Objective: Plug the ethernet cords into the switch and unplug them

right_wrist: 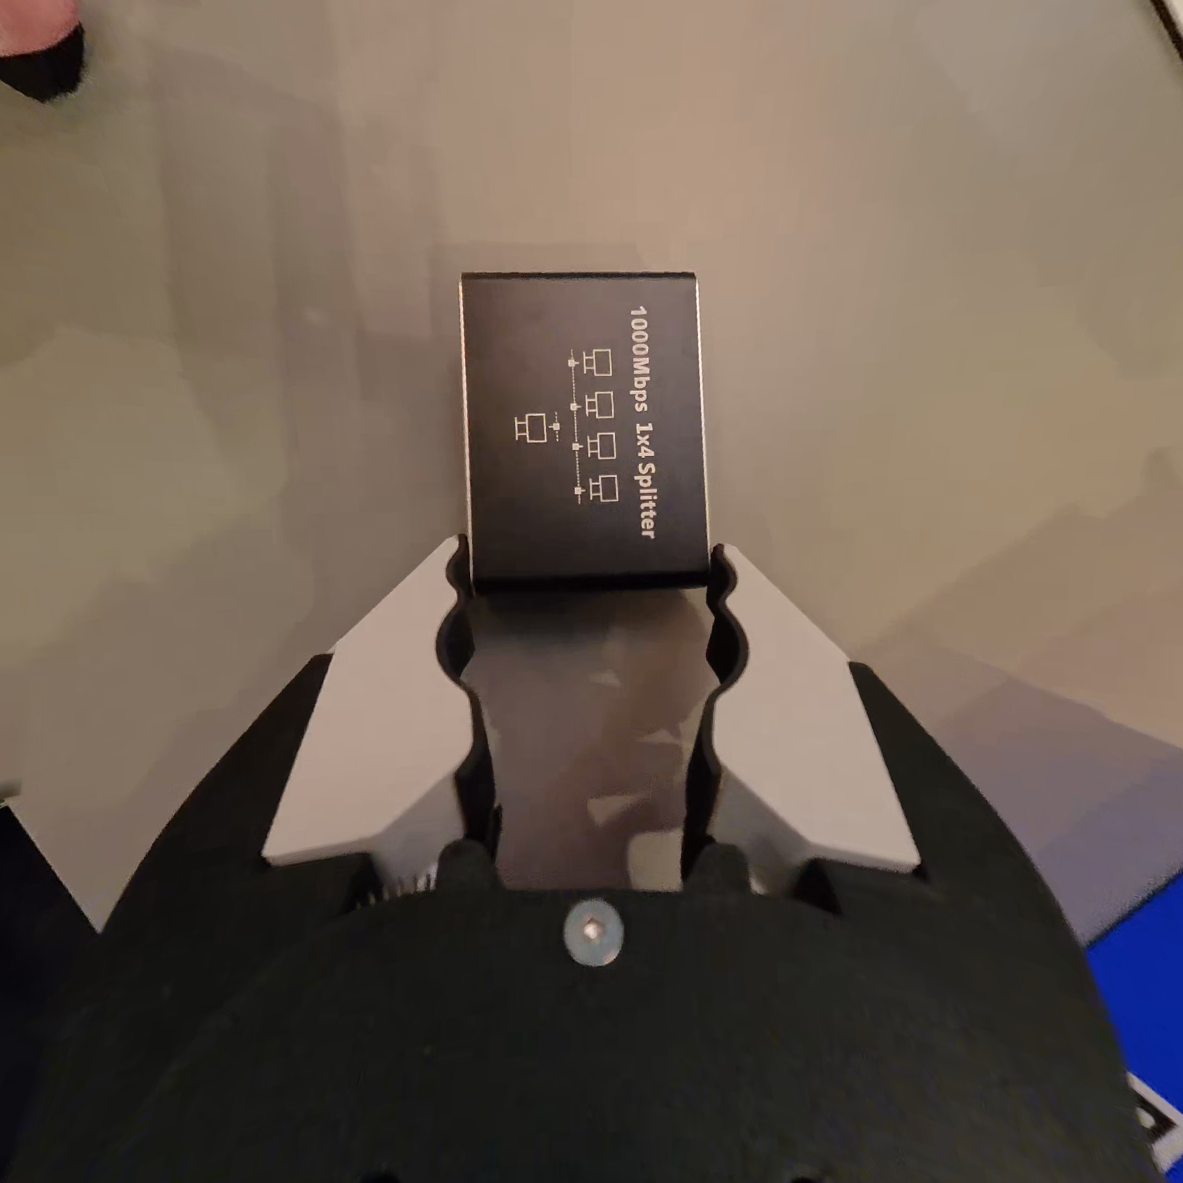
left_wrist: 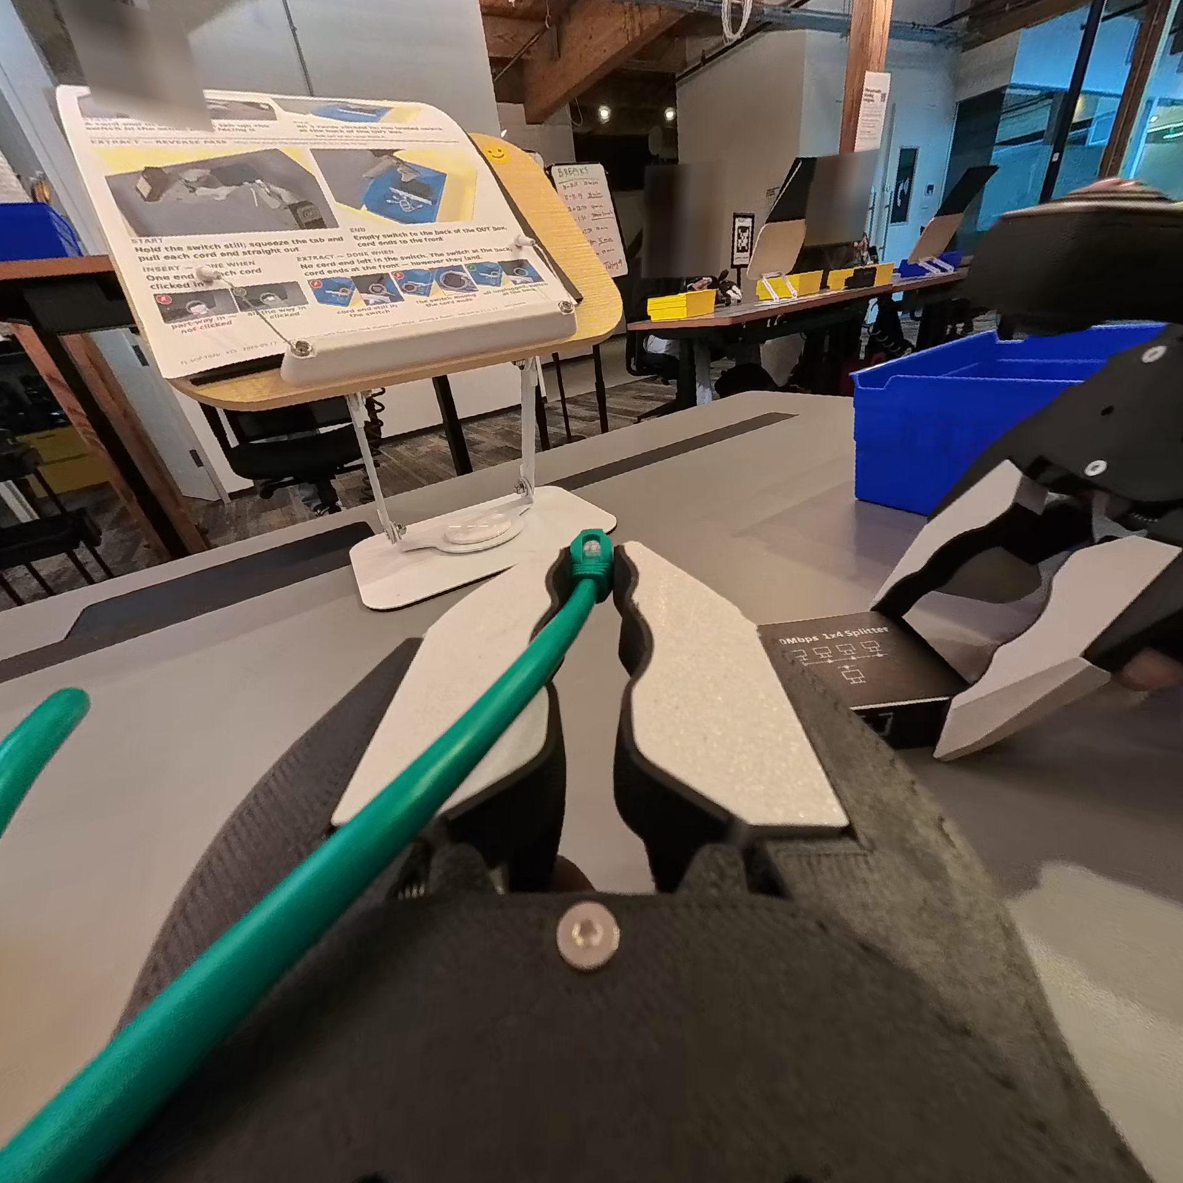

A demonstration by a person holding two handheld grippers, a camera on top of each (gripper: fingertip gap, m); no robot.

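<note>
My left gripper (left_wrist: pixel 598 558) is shut on the green ethernet cord (left_wrist: pixel 506 678) just behind its green plug (left_wrist: pixel 592 549), which sticks out past the fingertips and points away. The cord trails back over the gripper to the lower left. The black switch (right_wrist: pixel 579 416) lies flat on the grey table (right_wrist: pixel 256 320). My right gripper (right_wrist: pixel 589 563) grips its near end, one finger on each side. In the left wrist view the switch (left_wrist: pixel 851 666) and the right gripper (left_wrist: pixel 909 678) sit to the right of the plug, a short way apart.
A document stand holding an instruction sheet (left_wrist: pixel 320 243) stands on a white base (left_wrist: pixel 474 550) just beyond the plug. A blue bin (left_wrist: pixel 947 422) sits at the far right of the table. Another stretch of green cord (left_wrist: pixel 38 730) shows at the left edge. The left gripper's tips are roughly 20 cm from the right gripper's.
</note>
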